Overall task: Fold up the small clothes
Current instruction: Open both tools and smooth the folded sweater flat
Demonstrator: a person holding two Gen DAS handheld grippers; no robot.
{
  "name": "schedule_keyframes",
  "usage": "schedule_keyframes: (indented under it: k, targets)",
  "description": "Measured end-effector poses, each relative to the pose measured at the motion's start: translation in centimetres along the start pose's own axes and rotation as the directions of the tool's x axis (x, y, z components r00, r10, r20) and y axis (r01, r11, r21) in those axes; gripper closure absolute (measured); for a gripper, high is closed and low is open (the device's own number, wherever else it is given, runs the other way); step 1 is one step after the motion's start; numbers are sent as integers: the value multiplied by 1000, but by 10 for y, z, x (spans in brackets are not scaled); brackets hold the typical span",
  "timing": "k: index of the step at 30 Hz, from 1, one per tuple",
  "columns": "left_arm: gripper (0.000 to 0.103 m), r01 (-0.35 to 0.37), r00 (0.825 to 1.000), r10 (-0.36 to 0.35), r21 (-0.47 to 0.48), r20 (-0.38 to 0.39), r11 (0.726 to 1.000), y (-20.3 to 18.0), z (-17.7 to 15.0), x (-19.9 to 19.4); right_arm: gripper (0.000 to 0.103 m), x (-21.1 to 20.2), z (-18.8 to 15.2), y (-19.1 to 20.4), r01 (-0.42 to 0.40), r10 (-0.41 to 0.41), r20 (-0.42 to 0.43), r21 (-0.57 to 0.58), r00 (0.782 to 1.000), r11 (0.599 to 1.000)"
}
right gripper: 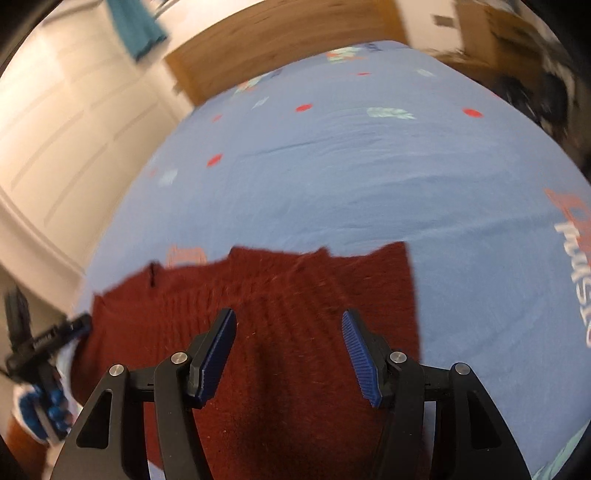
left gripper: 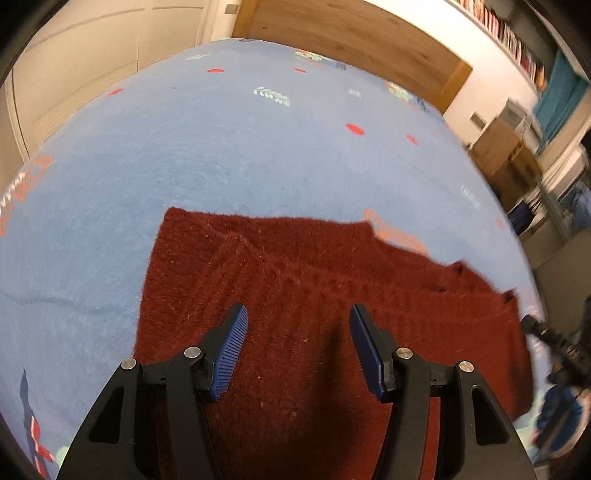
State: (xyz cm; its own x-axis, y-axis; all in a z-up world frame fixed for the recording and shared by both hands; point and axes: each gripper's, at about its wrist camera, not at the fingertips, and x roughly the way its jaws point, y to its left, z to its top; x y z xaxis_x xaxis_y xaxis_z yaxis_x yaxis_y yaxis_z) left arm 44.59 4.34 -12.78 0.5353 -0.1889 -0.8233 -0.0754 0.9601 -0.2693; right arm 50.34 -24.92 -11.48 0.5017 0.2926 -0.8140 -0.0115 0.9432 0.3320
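Note:
A dark red fuzzy knit garment (left gripper: pixel 295 280) lies flat on the blue printed bedsheet (left gripper: pixel 229 155), with a folded layer and a ribbed edge running across it. My left gripper (left gripper: pixel 298 314) hovers open over its near part with nothing between the blue pads. In the right wrist view the same garment (right gripper: pixel 280 295) lies below my right gripper (right gripper: pixel 288 319), which is also open and empty. Each gripper shows at the edge of the other's view: the right one (left gripper: pixel 533 326) and the left one (right gripper: pixel 81 321), both by the garment's side edges, each held by a blue-gloved hand (right gripper: pixel 40 413).
The sheet (right gripper: pixel 369 177) spreads wide beyond the garment, printed with red dots and leaves. A wooden headboard (left gripper: pixel 351 33) stands at the far end. Pale wardrobe doors (left gripper: pixel 92 55) are on the left; cardboard boxes (left gripper: pixel 502 155) and a bookshelf (left gripper: pixel 509 33) on the right.

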Motion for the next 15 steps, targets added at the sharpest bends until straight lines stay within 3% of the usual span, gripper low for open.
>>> schedule_keyframes:
  k: [3,7,12,15]
  targets:
    - [51,-53,999,53,24,-10,998,2,-6,16,42,18,-4,8,34,-35,-27,-47,999,998]
    - [51,-52,998,53,38,-19,998,4,-7,14,43,34,-8,-3,61,-63,-61,-46,996,997]
    - [51,-76,997,76,38,14,996,4,-13,-12,42,17,-9,-2,132,-136,-39,-85,990,988]
    - [43,-97,995,95,59,44,993,-6,-25,-24,41,-1,-16,7,140,-142,-13,-102,990,985]
